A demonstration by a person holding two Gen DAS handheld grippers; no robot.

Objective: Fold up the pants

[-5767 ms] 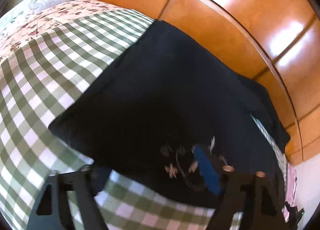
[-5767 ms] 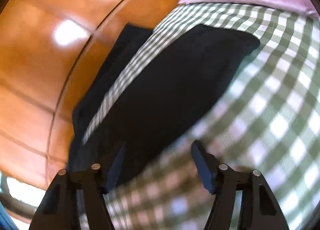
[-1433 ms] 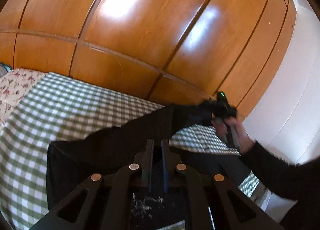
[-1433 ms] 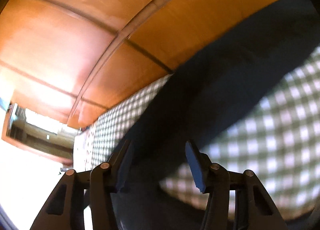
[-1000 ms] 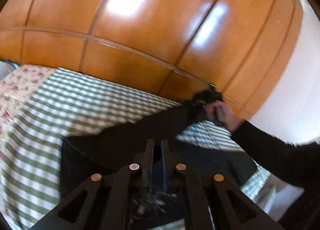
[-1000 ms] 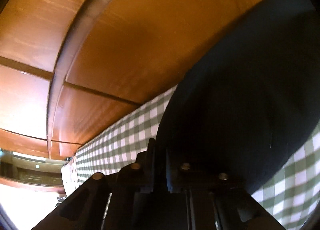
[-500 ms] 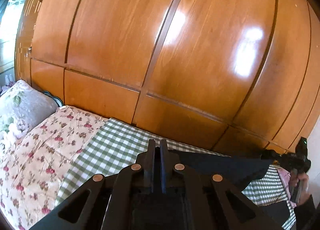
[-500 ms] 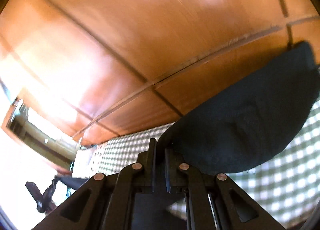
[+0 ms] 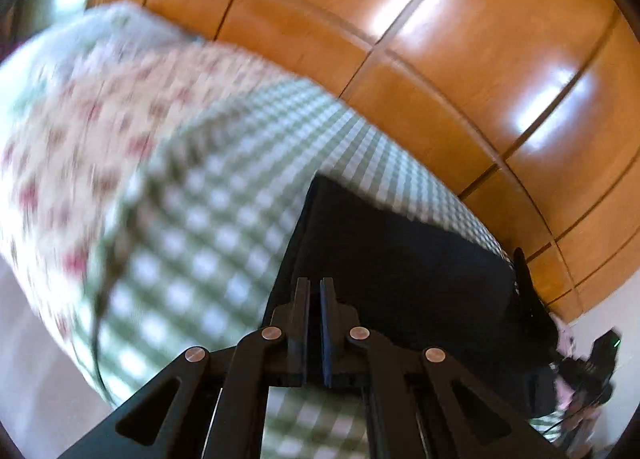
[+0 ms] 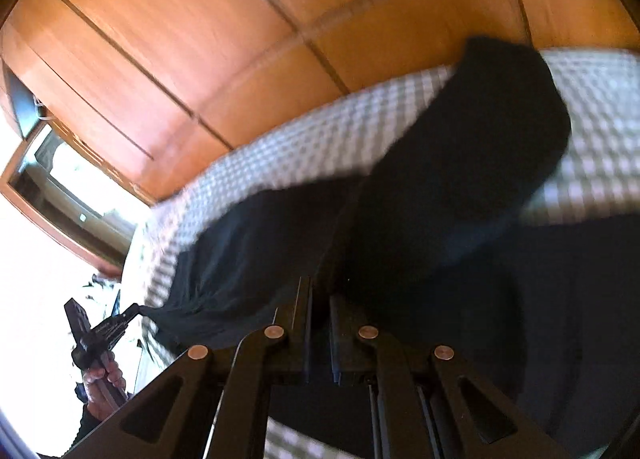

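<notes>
Jaws on my left gripper (image 9: 314,287) are pinched together on an edge of the black pants (image 9: 396,259), and the two fingers stand almost touching with dark cloth running under and past them. My right gripper (image 10: 320,299) is the same, its jaws clamped on another part of the pants' edge, the fabric bunched right against the fingertips.

From the left wrist view I see the pants lying as a dark slab on the green checked bedcover (image 9: 208,227), one straight edge running away from the gripper toward the wood. In the right wrist view the cloth spreads wide in front of me, with a rounded fold of it lifted and hanging over the checks further out.

Further off on the left, a floral quilt (image 9: 72,131) lies beside the checked cover, heavily blurred. At the lower left of the right wrist view I can see a hand (image 10: 105,379) gripping the handle of the other gripper, whose tip meets a corner of the pants.

Behind it all runs the glossy wooden wardrobe (image 9: 440,59), its panels catching bright reflections.
</notes>
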